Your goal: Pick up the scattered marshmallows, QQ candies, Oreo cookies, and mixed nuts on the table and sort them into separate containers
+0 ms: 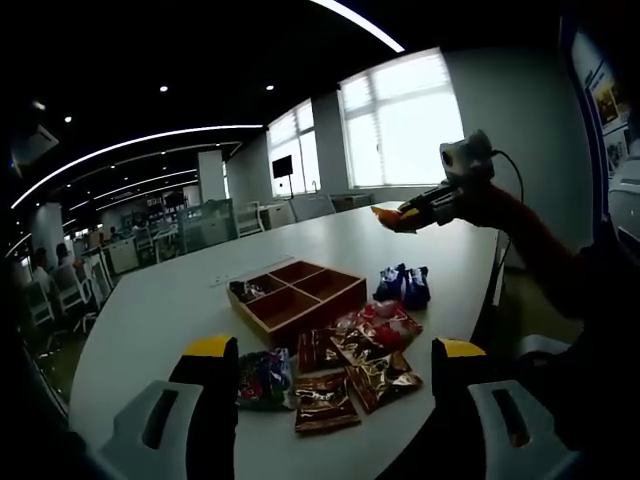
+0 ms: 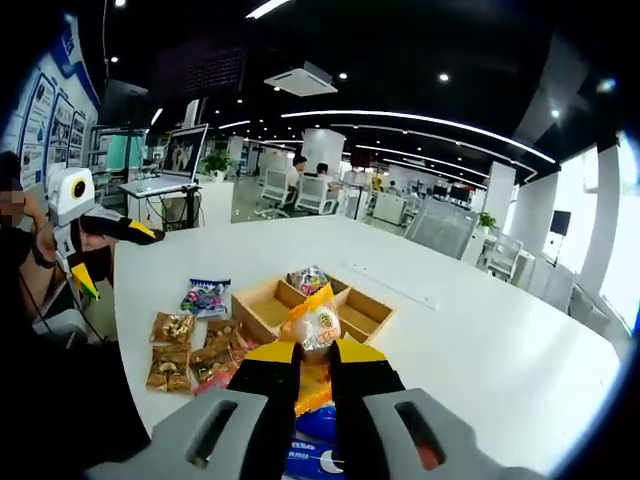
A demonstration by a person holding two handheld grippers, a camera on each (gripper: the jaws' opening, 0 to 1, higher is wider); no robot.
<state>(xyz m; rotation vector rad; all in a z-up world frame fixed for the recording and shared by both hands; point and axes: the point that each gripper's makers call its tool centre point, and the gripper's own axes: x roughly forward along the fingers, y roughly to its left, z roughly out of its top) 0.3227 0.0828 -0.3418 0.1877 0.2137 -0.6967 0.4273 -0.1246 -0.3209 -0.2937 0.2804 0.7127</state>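
Your left gripper [image 1: 325, 375] hangs above the near edge of the white table [image 1: 180, 300], its yellow-tipped jaws spread wide with nothing between them. Take the wooden tray [image 1: 297, 296] as your landmark: it sits on the table ahead of those jaws, split into four compartments, and a small dark packet [image 1: 248, 291] lies in its left-hand one. Just this side of the tray, the brown nut packets [image 1: 345, 385] and a red packet [image 1: 385, 322] lie bunched together, some overlapping. A multicoloured candy bag [image 1: 263, 380] rests left of them, close to your left jaw. Two blue packets [image 1: 403, 285] lie right of the tray, a little apart from it.

Your right gripper [image 2: 308, 352] has its jaws pinched tight on an orange packet [image 2: 314, 325], held up in the air in front of the tray [image 2: 262, 310]. In the right gripper view, a bright packet [image 2: 307, 280] sits in the tray's far compartment, the nut packets [image 2: 190, 355] lie left of the tray, and a blue-and-pink bag [image 2: 206, 297] lies beside its left corner. A blue packet [image 2: 318, 440] shows below your closed jaws.

In the left gripper view your right gripper [image 1: 395, 218] appears beyond the tray, over the table's far right side, with something orange at its tip.
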